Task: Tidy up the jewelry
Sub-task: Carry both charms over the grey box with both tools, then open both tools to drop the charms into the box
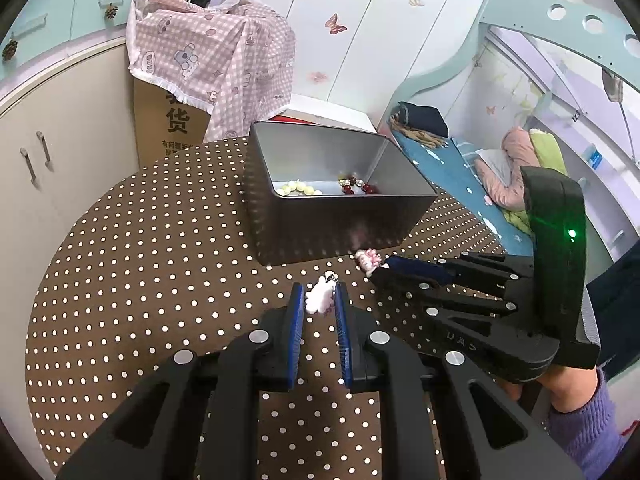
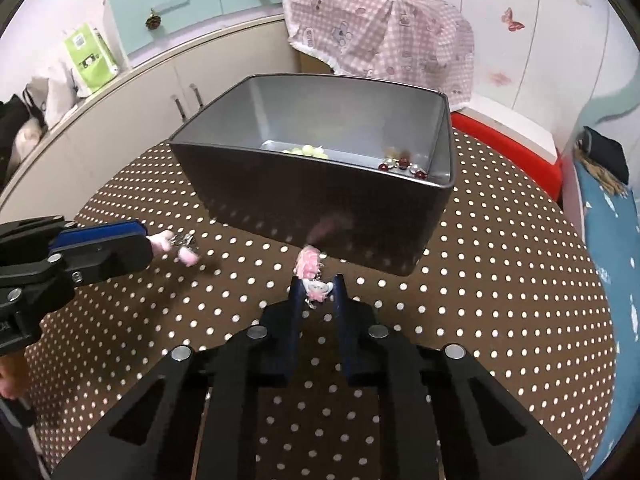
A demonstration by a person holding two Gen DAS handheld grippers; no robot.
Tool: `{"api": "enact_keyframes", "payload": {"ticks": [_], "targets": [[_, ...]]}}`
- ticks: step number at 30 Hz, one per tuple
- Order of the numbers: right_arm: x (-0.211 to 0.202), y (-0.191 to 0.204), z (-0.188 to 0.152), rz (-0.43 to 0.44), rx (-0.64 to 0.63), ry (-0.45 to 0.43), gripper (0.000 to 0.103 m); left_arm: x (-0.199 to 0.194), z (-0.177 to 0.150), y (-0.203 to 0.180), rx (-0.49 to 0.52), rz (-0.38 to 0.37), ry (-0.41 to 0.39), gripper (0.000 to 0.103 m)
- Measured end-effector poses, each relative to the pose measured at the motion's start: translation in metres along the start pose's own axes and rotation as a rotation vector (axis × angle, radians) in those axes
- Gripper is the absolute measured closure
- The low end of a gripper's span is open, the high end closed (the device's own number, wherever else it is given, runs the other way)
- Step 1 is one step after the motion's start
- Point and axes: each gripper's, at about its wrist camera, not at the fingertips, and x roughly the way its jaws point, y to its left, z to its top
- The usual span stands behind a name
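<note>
From my left wrist, my left gripper (image 1: pixel 319 300) pinches a white-pink charm (image 1: pixel 320 299) over the dotted counter (image 1: pixel 140 260); the metal tin (image 1: pixel 320 220) sits at 12 o'clock, holding two bead bracelets.

From my right wrist, my right gripper (image 2: pixel 317 289) clamps a pink charm (image 2: pixel 310 270) just before the tin (image 2: pixel 320 200), my left gripper (image 2: pixel 148 242) at 9 o'clock.

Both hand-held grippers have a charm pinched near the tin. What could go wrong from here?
1. The left hand-held gripper holds its white charm only at the fingertips; it may slip on the way up.
2. The tin has tall walls; a low carry could hit the rim and shove it.
3. The right hand-held gripper, with its pink charm, is close beside the left; both heading in together could collide.
</note>
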Motion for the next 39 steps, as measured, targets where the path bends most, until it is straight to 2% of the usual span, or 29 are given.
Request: {"api": "enact_keyframes", "payload": {"ticks": [9, 15, 20, 24, 28, 39], "targets": [[-0.045, -0.003, 0.002, 0.005, 0.029, -0.069, 0.088, -0.015, 0.010, -0.010, 0.018, -0.051, -0.036, 0.089], [-0.080, -0.011, 0.017, 0.004, 0.042, -0.141, 0.088, -0.032, 0.032, -0.021, 0.032, -0.084, -0.082, 0.089], [-0.094, -0.017, 0.035, 0.000, 0.053, -0.182, 0.088, -0.042, 0.057, -0.030, 0.060, -0.082, -0.119, 0.089], [-0.094, -0.023, 0.050, 0.007, 0.068, -0.194, 0.088, -0.039, 0.076, -0.034, 0.073, -0.073, -0.130, 0.089], [-0.085, -0.026, 0.060, 0.010, 0.075, -0.190, 0.088, -0.021, 0.090, -0.035, 0.081, -0.058, -0.107, 0.089], [-0.047, -0.034, 0.066, 0.027, 0.094, -0.141, 0.088, 0.025, 0.087, -0.022, 0.056, -0.028, -0.011, 0.089]]}}
